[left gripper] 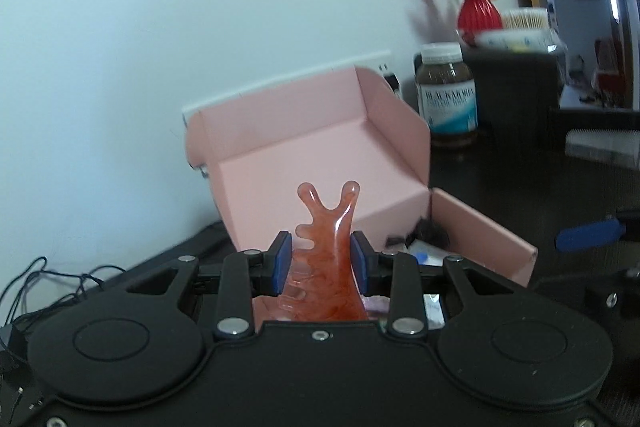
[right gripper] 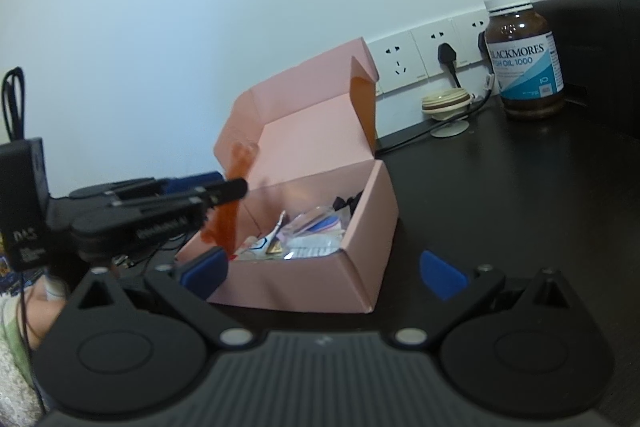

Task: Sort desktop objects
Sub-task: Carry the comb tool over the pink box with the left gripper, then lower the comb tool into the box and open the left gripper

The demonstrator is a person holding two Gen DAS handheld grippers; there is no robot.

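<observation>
The left tool (left gripper: 320, 263) is clamping an orange comb-like scraper (left gripper: 326, 247) between its blue pads (left gripper: 282, 263), holding it upright just before the open pink box (right gripper: 320, 227) sitting on the dark surface (right gripper: 500, 187). The right tool (right gripper: 324, 273) is standing with its fingers apart, gripping nothing, near the box's front. A brown supplement bottle (right gripper: 522, 55) is standing farther right.

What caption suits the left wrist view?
Left gripper holds an orange comb before an open pink box.
</observation>
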